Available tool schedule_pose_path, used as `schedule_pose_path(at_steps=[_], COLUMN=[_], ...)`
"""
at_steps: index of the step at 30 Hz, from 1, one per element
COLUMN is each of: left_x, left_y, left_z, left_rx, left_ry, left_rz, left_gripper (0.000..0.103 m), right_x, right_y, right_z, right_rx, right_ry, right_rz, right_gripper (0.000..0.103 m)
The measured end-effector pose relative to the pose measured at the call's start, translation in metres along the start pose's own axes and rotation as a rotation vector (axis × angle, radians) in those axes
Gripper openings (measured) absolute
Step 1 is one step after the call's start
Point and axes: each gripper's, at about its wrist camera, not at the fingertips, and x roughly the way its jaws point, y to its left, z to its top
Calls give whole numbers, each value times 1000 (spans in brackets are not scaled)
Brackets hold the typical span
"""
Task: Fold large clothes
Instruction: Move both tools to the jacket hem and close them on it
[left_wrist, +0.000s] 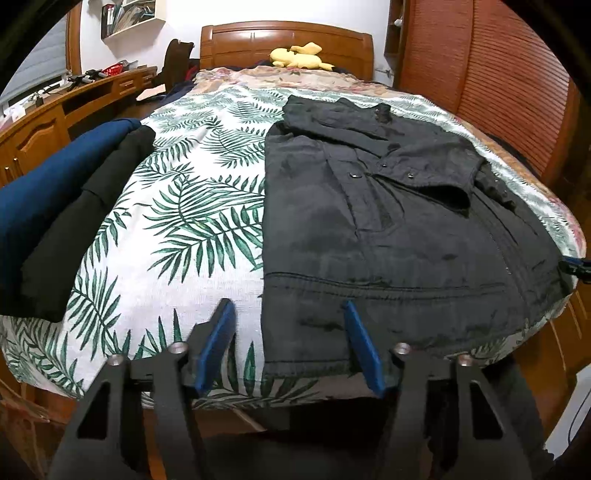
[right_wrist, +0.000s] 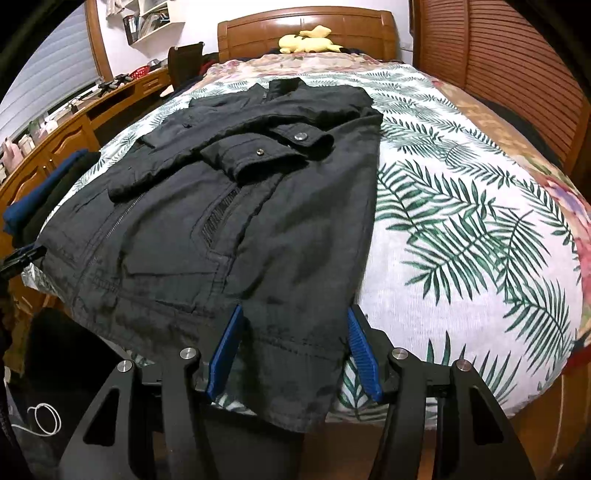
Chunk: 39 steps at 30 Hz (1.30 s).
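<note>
A black jacket (left_wrist: 388, 221) lies spread flat on the leaf-print bedsheet (left_wrist: 192, 206), collar toward the headboard, both sleeves folded across its chest. My left gripper (left_wrist: 287, 304) hovers at the near left corner of the hem, open. One finger is over the sheet and the other over the jacket, so the corner sits between them. In the right wrist view the jacket (right_wrist: 229, 206) fills the left half of the bed. My right gripper (right_wrist: 295, 311) is open at the near right hem corner, which hangs over the bed's edge between its blue fingers (right_wrist: 225, 350).
A stack of folded dark blue and black clothes (left_wrist: 62, 206) sits on the bed's left side. A yellow plush toy (left_wrist: 299, 55) lies by the wooden headboard (left_wrist: 284, 40). A wooden desk (left_wrist: 55, 110) runs along the left wall; a louvred wardrobe (left_wrist: 498, 81) stands to the right.
</note>
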Motion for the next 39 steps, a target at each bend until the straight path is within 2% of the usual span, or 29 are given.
schedule_pose_path(at_steps=[3,13,18,34,37,39], left_x=[-2,0,-1,2,1,0], left_y=[2,6,3,1,0,-1], left_z=[-2,-8,-10,-13,-13,-12], left_rx=[-12,-43,-17,-21,-24,-21], left_ry=[-5,-6,-5,5,7,9], left_rz=[-21,-40,-42,-49,-62,-71], left_gripper=[51,51,47,47,38,30], right_x=[1,7,9,12,12,10], right_y=[0,5,16,2,4,3], right_z=[-4,-7,-6,-10,-10,-10], right_rx=[-2,-30,-92,-48,-54,-56], right_ry=[8,12,15,43,37,27], right_rz=[-1,-18,-49,14,5,9], right_gripper=[59,58,51,56,54,42])
